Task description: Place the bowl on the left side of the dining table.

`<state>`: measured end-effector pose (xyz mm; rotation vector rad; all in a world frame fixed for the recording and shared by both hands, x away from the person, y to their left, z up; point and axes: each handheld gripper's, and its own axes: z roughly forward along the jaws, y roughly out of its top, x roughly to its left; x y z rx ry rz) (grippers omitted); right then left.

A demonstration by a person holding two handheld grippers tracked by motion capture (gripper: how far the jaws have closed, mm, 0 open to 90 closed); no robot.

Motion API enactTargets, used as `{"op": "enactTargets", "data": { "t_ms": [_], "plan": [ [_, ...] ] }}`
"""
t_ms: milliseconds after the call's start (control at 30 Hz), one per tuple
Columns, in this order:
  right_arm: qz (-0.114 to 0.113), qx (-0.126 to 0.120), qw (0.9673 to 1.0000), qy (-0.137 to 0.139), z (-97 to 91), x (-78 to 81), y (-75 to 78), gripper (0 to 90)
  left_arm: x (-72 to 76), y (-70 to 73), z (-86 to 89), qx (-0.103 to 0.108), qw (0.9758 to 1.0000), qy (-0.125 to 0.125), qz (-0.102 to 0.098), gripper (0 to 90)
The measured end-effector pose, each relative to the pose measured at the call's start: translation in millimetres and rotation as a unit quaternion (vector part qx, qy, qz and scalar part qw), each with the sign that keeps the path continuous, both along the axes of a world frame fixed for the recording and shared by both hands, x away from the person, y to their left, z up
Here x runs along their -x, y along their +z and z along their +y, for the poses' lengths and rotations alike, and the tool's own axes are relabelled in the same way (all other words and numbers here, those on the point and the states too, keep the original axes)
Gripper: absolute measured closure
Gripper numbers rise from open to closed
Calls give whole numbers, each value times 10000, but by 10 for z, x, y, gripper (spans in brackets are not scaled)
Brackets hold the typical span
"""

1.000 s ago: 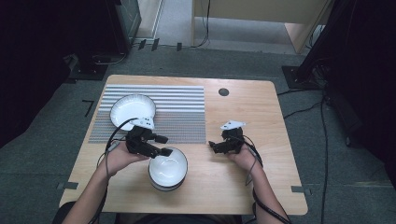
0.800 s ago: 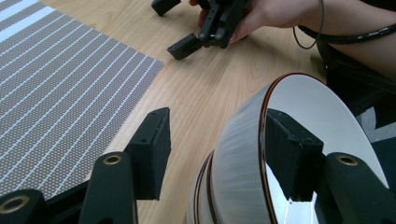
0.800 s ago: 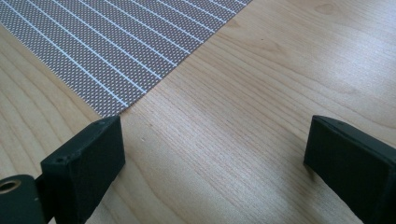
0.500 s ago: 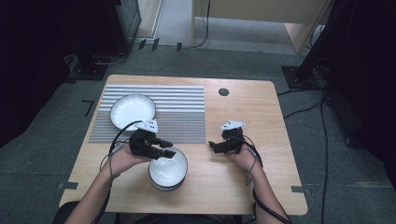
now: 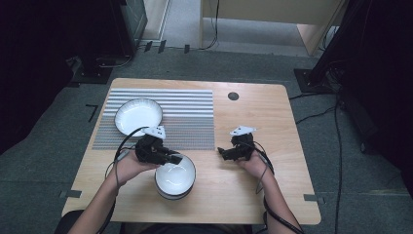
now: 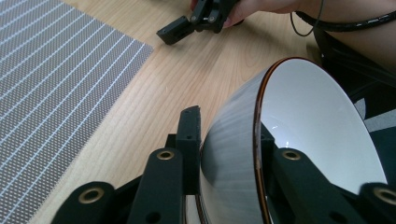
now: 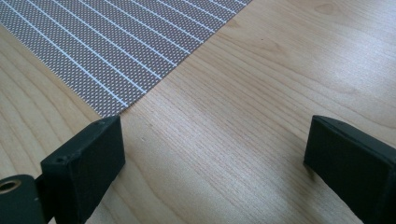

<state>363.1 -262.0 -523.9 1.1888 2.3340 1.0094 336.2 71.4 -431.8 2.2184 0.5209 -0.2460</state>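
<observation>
With its jaws just closed on the rim of the bowl [image 6: 299, 140] at the table's near edge, the left gripper [image 5: 168, 158] had its grasp but no lift yet, while the right gripper [image 5: 229, 154] hovered spread and empty beside the mat [image 5: 185, 117], where a plate [image 5: 137, 116] sat.

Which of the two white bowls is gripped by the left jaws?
The near bowl on bare wood, clamped at its rim by the left gripper; the other bowl sits on the striped mat.
</observation>
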Motion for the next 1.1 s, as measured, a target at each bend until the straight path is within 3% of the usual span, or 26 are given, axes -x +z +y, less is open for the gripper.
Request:
{"op": "enactTargets", "data": {
  "t_ms": [133, 700, 1100],
  "plan": [
    [0, -1, 10000, 1, 0, 0, 0, 46, -2, -2, 1, 10, 10000, 11, 32, 743],
    [0, 1, 10000, 1, 0, 0, 0, 46, 27, 35, -10, -172, 9997, 10, -151, 768],
    [-2, -1, 10000, 1, 0, -1, 0, 46, 8, 107, 53, -14, 9999, 121, -102, 771]
  ]
}}
